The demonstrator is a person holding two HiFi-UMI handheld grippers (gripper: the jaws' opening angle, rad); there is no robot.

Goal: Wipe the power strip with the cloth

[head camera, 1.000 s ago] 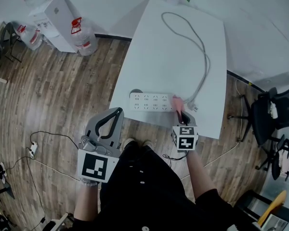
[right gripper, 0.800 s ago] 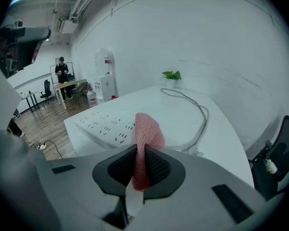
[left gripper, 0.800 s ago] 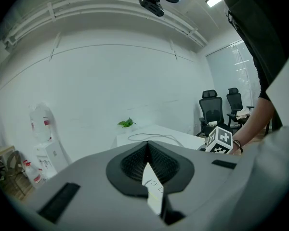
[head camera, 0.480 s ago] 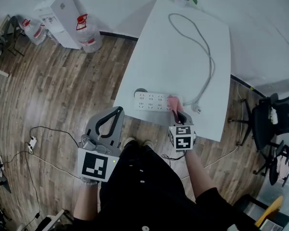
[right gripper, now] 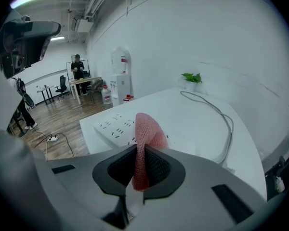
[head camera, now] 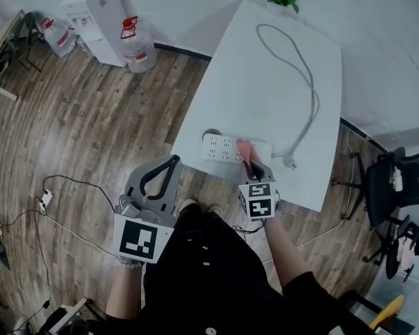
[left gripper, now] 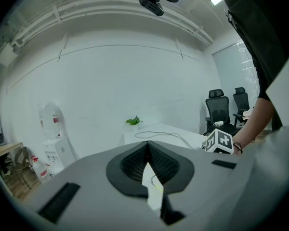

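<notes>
Pinching cloth (right gripper: 145, 131), right gripper (right gripper: 138, 152) jaws; cloth hides part of power strip (head camera: 219, 147); left gripper (left gripper: 147, 147) jaws pressed together.

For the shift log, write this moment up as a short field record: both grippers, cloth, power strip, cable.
left gripper: jaws together, nothing between them, held over the floor short of the table
right gripper: shut on the cloth
cloth: pink, on the power strip, right of its middle
power strip: flat along the table's near edge
cable: loops across the table toward its far end
</notes>
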